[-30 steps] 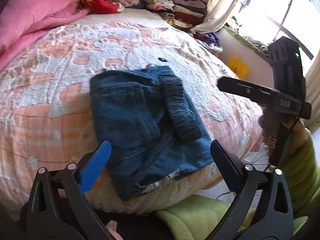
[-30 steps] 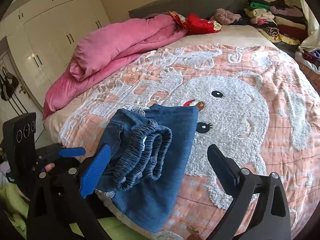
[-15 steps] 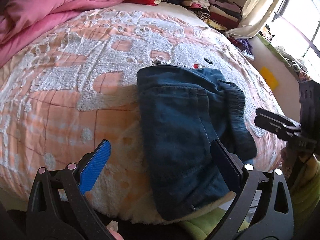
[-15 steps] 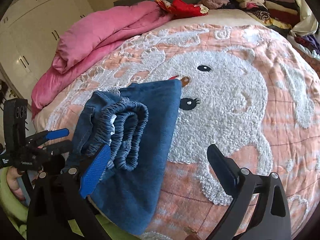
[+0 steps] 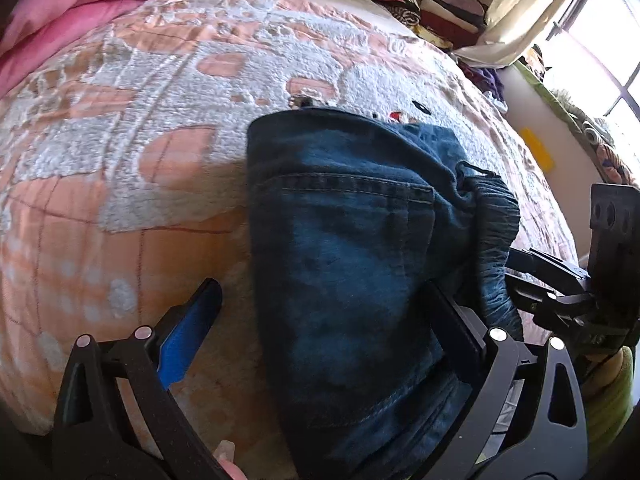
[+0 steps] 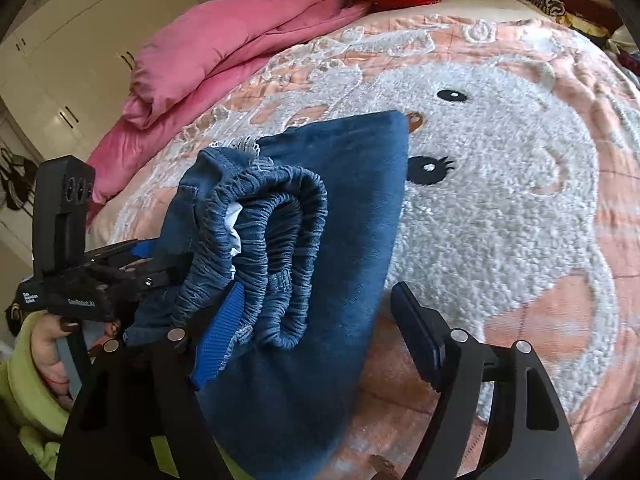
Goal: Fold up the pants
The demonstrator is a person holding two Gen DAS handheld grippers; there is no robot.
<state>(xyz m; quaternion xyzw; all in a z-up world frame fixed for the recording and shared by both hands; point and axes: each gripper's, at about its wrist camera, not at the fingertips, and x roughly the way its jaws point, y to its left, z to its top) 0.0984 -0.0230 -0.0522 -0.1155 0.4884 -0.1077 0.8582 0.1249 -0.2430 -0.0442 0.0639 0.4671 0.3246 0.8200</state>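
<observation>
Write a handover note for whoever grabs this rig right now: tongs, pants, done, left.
Left tongs: open, straddling the near left edge of the pants; nothing gripped.
Right tongs: open, jaws have just been closing with pants fabric between them. The blue pad is by the waistband; the black pad looks clear of the cloth.
Pants: folded bundle at the near edge of the bear blanket.
Done: main folds.
Left: probably grip, then make a last fold or flatten the bunched waistband.

Dark blue denim pants [image 5: 352, 264], folded into a compact bundle with the gathered elastic waistband [image 6: 272, 248] on top, lie at centre frame, reaching the bottom edge.
</observation>
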